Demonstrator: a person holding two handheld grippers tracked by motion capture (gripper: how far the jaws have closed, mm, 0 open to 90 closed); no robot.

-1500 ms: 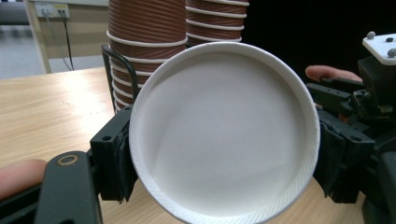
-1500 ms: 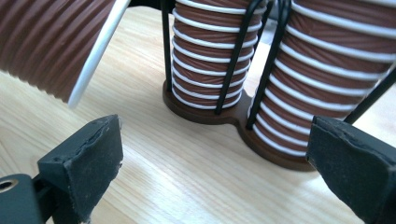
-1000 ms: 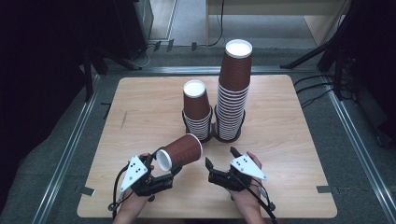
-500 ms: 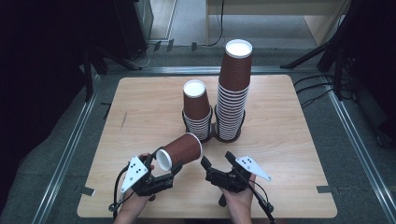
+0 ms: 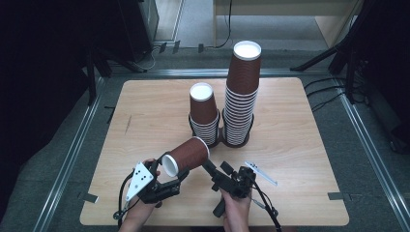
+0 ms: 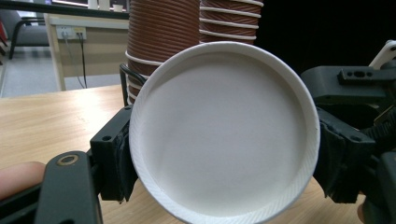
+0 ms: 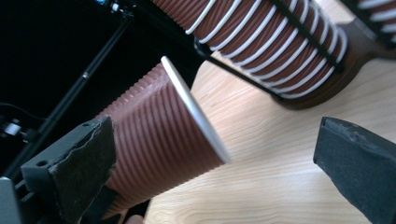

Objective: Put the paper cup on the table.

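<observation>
Brown cup (image 5: 186,155) lies on its side above the table's (image 5: 145,111) near edge, white base toward me — my left gripper (image 5: 170,182) pinches it at the base end. My right gripper (image 5: 209,170), rolled over in the hand, just opened — jaws spread wide beside the cup's rim, nothing between them.

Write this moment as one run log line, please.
left tongs: shut on cup | right tongs: open, just opened | stacks: standing in holder
</observation>
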